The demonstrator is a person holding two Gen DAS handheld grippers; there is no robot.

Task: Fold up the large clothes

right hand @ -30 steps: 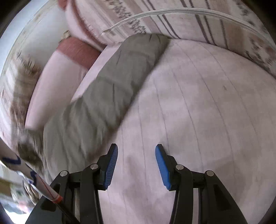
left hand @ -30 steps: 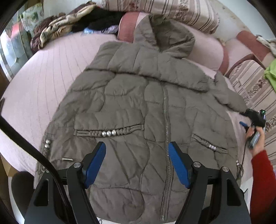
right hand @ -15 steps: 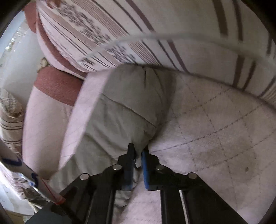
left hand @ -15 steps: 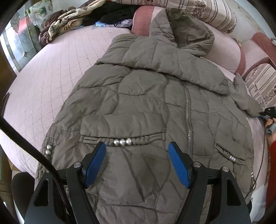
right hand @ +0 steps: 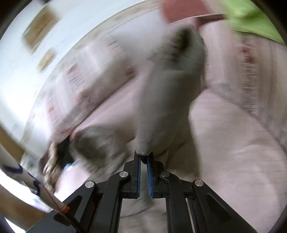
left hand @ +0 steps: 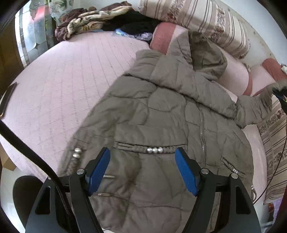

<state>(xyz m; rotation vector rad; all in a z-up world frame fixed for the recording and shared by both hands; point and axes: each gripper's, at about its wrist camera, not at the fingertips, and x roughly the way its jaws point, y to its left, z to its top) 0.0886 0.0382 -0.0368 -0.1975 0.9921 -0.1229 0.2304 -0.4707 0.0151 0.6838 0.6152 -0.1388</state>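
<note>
A large grey-brown padded coat (left hand: 161,125) with a hood and front zipper lies face up on a pink bed (left hand: 62,80). My left gripper (left hand: 142,170) is open and empty, hovering over the coat's lower left front near its beaded pocket. My right gripper (right hand: 143,159) is shut on the coat's right sleeve (right hand: 166,93) and holds it lifted off the bed; the view is blurred by motion. In the left wrist view the sleeve (left hand: 254,109) rises at the far right, where the right gripper (left hand: 279,93) shows at the edge.
Striped and pink pillows (left hand: 197,21) line the head of the bed. A heap of clothes (left hand: 93,19) lies at the back left. A green cloth (right hand: 251,16) lies at the upper right. A dark flat object (left hand: 7,96) sits at the bed's left edge.
My right gripper closed on the sleeve cuff and has lifted it off the bed, swinging quickly. My left gripper has shifted left over the coat, still open.
</note>
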